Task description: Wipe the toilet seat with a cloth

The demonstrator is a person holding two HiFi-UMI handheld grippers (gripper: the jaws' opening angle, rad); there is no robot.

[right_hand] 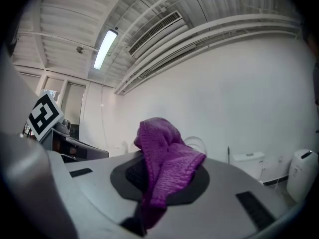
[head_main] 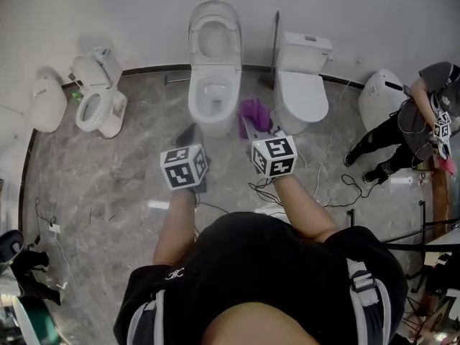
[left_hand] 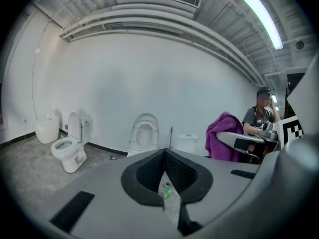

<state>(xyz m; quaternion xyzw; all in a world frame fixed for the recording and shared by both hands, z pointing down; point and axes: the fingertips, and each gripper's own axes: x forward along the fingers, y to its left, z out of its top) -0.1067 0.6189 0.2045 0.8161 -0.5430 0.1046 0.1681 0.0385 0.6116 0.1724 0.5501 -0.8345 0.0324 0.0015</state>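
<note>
A grey stone-patterned floor [head_main: 108, 171] meets a white wall [left_hand: 149, 73], with toilets lined along it. The left gripper [left_hand: 164, 156] has its jaws pressed together with nothing between them. Straight ahead of it stands the middle toilet [head_main: 213, 70], lid raised and bowl [head_main: 213, 98] uncovered. Just to its right, the right gripper [right_hand: 152, 176] is clamped on a purple cloth [right_hand: 164, 163], which bunches above the jaws and hangs below them, short of the toilet seat. A small green bottle [left_hand: 167, 189] stands on the floor ahead of the left jaws.
</note>
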